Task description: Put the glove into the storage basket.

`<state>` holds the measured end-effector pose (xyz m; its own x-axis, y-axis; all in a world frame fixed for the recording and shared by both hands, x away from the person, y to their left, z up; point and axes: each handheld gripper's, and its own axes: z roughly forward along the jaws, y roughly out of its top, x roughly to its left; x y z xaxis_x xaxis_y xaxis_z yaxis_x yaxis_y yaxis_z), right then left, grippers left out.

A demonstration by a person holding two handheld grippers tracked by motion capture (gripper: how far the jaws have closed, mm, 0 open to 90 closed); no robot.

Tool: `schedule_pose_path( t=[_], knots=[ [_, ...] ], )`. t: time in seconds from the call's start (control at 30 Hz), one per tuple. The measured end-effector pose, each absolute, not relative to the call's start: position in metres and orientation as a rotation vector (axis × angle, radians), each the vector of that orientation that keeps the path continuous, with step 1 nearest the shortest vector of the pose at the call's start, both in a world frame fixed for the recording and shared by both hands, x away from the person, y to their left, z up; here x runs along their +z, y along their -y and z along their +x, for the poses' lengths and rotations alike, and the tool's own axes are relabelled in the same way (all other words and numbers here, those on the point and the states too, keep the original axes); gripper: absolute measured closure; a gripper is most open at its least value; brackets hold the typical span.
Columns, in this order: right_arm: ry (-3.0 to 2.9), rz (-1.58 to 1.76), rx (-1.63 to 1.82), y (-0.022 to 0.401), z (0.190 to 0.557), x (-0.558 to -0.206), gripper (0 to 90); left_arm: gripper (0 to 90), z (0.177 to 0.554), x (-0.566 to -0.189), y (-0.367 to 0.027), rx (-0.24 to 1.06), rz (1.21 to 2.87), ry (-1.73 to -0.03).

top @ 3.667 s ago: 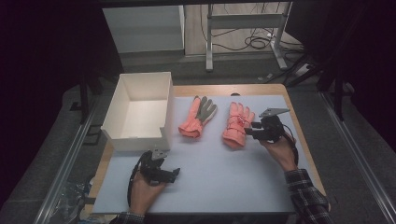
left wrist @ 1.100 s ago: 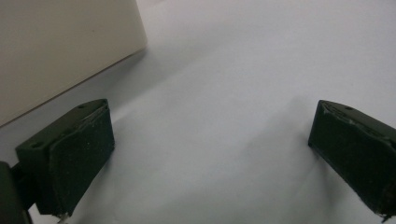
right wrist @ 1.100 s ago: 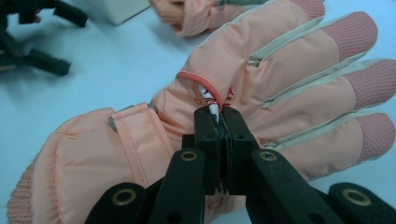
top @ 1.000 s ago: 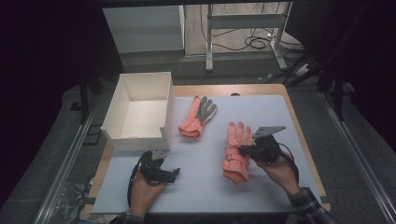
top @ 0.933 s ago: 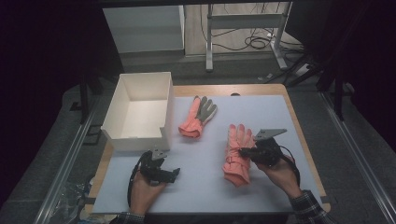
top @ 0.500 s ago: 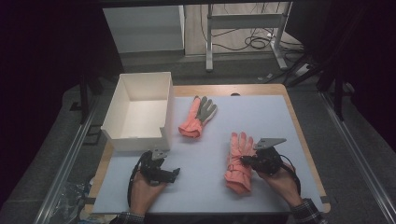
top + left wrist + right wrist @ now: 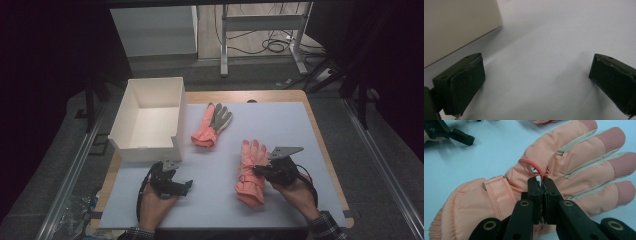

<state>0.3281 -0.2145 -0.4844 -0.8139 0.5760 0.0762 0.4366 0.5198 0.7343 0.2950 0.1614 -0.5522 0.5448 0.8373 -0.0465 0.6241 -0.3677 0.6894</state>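
A pink glove lies flat on the pale mat at the near right, fingers pointing away from the person. My right gripper comes at it from the right and is shut on it. In the right gripper view the jaws pinch the glove's fabric and small tag by a red loop, at the right gripper's tips. A second pink glove, grey palm up, lies mid-table. My left gripper rests open at the near left, and its jaws have bare mat between them.
A white open box stands at the left of the table; its wall is close beside the left gripper. The left gripper appears far off in the right gripper view. The table's wooden edge runs along the right.
My right gripper has dragged the pinched glove toward the near edge of the table. The left hand has stayed put, and the other glove has not moved.
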Motion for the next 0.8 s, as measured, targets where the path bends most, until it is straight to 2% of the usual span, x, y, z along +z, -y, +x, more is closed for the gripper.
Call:
schedule_pose_path(
  t=[0.2,0.43,0.53,0.67,0.8],
  knots=[
    [-2.588,0.856,1.158,0.208,0.333,-0.486,85.8,0.2,0.295,-0.552,-0.161,0.413,2.116,-1.173],
    [-2.56,0.917,1.122,0.225,0.338,-0.488,85.2,0.2,0.295,-0.552,-0.161,0.412,2.115,-1.173],
    [-2.577,0.922,1.131,0.229,0.34,-0.49,77.7,0.2,0.295,-0.552,-0.161,0.412,2.116,-1.173],
    [-2.551,0.901,1.205,0.227,0.347,-0.476,73.3,0.2,0.295,-0.552,-0.161,0.412,2.116,-1.174],
    [-2.539,0.866,1.232,0.202,0.374,-0.46,69.0,0.2,0.295,-0.552,-0.161,0.411,2.111,-1.175]
  ],
)
